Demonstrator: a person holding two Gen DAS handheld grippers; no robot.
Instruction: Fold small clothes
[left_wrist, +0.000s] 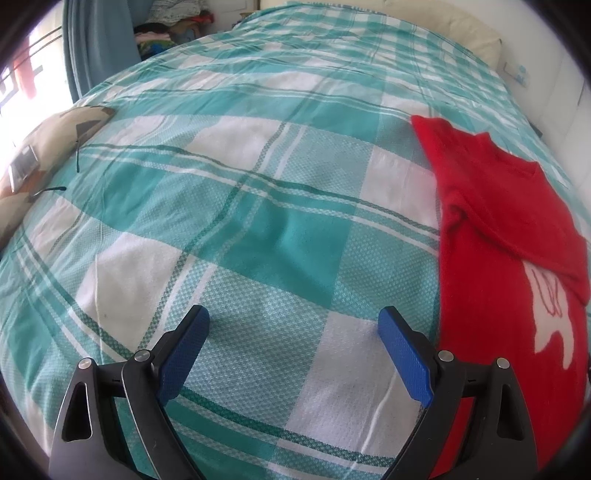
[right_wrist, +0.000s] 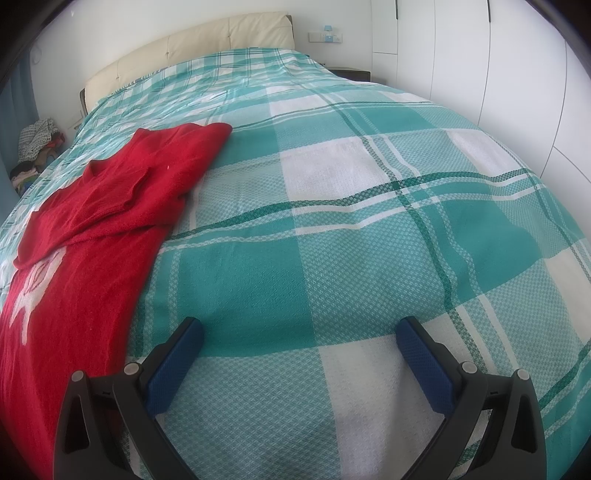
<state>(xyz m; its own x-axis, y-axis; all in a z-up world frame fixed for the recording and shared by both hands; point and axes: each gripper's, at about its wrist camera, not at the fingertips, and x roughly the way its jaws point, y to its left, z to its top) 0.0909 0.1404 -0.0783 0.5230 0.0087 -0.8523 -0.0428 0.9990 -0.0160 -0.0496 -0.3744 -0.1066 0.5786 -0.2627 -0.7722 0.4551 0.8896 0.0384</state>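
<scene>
Red knitted sweater with a white motif lies on the teal-and-white checked bedspread, one sleeve folded across its chest (a fold apparently begun). Left gripper and right gripper flank it, both spread wide and empty, seemingly poised for the next fold.

My left hand-held gripper has its jaws spread wide, blue pads facing each other with nothing between them. It points forward and tips slightly downward. My right hand-held gripper is in the same pose: jaws wide apart, blue pads bare, nothing gripped, black finger arms angled outward from the pivots.
</scene>
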